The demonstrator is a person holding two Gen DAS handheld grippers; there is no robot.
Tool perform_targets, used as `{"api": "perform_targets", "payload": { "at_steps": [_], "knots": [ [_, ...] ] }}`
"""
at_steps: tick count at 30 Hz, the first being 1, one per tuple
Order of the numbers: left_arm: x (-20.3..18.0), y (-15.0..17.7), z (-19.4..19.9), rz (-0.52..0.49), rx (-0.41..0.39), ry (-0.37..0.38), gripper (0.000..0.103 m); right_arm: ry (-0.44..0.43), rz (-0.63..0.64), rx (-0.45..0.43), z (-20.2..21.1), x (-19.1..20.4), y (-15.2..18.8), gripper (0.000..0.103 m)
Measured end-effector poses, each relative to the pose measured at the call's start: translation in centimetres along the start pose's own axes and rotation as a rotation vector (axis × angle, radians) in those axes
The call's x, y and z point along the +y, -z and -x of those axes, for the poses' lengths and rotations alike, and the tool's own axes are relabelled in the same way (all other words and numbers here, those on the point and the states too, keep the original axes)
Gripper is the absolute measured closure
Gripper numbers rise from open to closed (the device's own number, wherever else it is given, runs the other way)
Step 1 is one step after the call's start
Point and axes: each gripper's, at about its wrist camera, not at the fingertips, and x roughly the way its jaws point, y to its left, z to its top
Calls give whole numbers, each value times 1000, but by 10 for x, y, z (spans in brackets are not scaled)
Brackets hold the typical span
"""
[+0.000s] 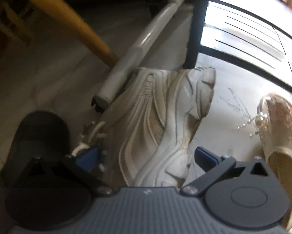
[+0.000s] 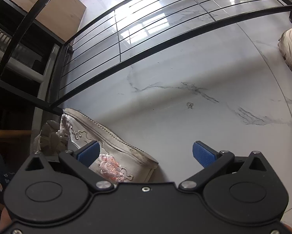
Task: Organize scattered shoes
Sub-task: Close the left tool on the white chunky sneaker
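Two shoes are seen from the left wrist. A chunky beige mesh-and-leather sneaker (image 1: 155,122) lies on its side between the spread, unclenched pads of the left gripper (image 1: 146,158), its long axis running from near to far, toward the black metal rack (image 1: 196,29). Whether toe or heel is far cannot be told. The pads should be closed across the sole and upper before any lift. To the right, a cream embroidered flat with pearls (image 1: 278,124) rests on the white marble floor (image 2: 185,107); the right gripper (image 2: 146,154) is held released beside it.
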Motion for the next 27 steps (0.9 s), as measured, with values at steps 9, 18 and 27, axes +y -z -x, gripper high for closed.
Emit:
{"api": "perform_targets", "payload": {
  "at_steps": [9, 18, 27],
  "knots": [
    [-5, 2, 0, 0, 59, -57, 18, 1, -7, 6, -1, -2, 0, 0],
    [0, 1, 9, 87, 84, -57, 26, 2, -20, 19, -4, -4, -1, 0],
    [-4, 1, 29, 92, 72, -66, 32, -3, -26, 18, -3, -5, -1, 0]
  ]
}}
